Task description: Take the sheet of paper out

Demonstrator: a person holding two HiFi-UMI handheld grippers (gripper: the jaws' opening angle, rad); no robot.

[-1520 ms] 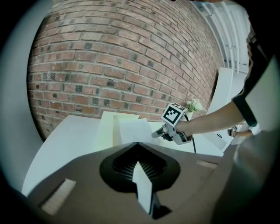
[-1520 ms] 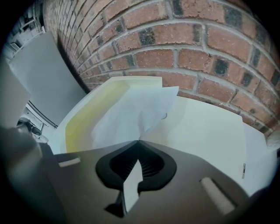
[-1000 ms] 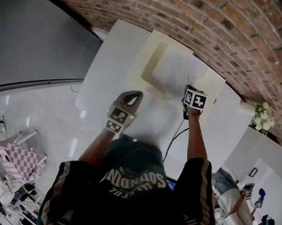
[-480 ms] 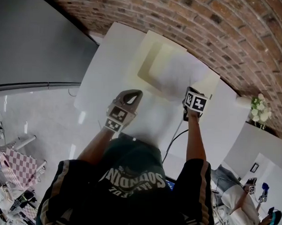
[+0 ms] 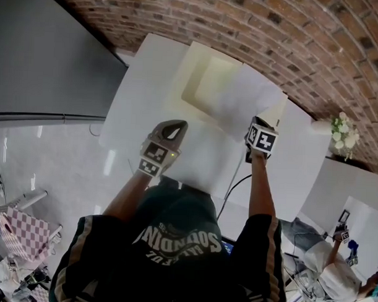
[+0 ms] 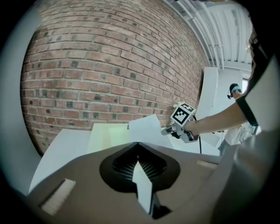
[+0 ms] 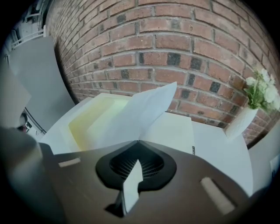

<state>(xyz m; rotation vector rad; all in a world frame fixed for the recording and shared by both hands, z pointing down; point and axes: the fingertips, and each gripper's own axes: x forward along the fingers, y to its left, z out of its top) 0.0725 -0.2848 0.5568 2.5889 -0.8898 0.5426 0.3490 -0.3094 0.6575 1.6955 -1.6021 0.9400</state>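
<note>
A cream folder (image 5: 201, 79) lies open on the white table (image 5: 138, 90), near the brick wall. A white sheet of paper (image 5: 246, 100) slants up out of it. My right gripper (image 5: 253, 121) is shut on the sheet's near corner and holds it above the table. In the right gripper view the sheet (image 7: 131, 118) rises from the jaw tips (image 7: 139, 141) over the folder (image 7: 94, 116). My left gripper (image 5: 179, 125) hovers left of it with jaws together. In the left gripper view (image 6: 137, 143) no held thing shows plainly; the sheet (image 6: 146, 127) and right gripper (image 6: 168, 130) lie ahead.
A white vase of flowers (image 5: 338, 124) stands on the table's far right corner by the wall, also in the right gripper view (image 7: 260, 94). A black cable (image 5: 234, 180) trails from the right gripper. A grey panel (image 5: 43, 62) borders the table's left side.
The right gripper has risen and drawn back with the sheet, which now stands further out of the folder and tilts more. The left gripper has lifted slightly.
</note>
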